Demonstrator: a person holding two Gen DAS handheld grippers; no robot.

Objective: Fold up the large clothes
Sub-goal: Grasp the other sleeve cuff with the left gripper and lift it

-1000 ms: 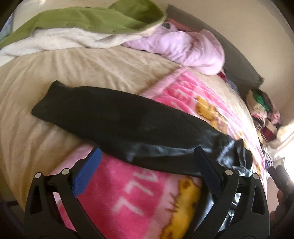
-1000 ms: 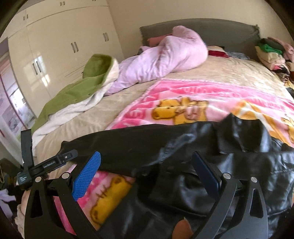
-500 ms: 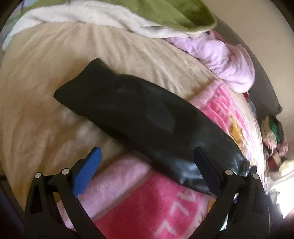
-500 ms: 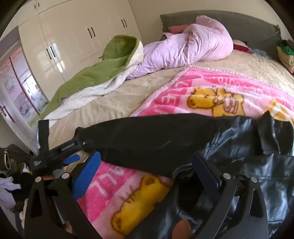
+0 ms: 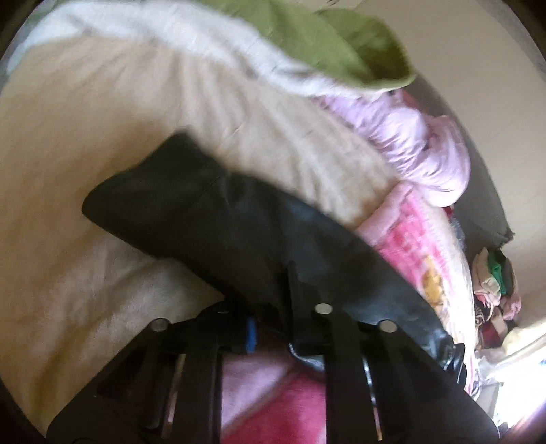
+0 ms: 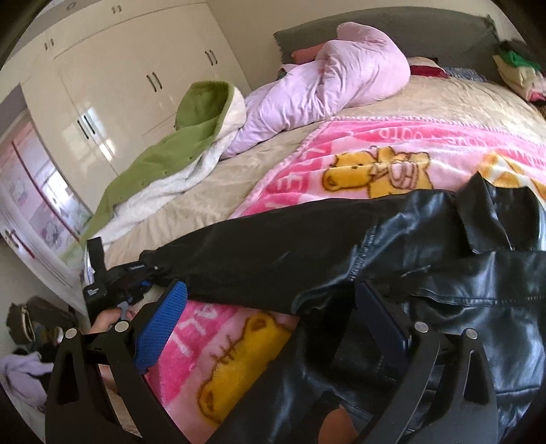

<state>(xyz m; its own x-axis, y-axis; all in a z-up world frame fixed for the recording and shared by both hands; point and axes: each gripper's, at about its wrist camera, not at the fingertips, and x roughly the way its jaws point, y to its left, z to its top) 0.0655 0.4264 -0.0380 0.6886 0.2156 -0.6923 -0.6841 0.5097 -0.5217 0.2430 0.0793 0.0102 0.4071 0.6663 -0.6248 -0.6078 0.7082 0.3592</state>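
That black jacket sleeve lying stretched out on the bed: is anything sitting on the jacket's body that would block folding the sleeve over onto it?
Nothing visible does. The sleeve lies flat across the pink blanket, and the jacket has nothing lying on it. The left gripper has shut on the sleeve; the right gripper is open over the jacket.

Both wrist cameras look steeply down, close over the bed [image 5: 85, 112]. The left faces its foot edge; the right faces the headboard [image 6: 392, 25]. Both share the black jacket sleeve [image 5: 211, 218].
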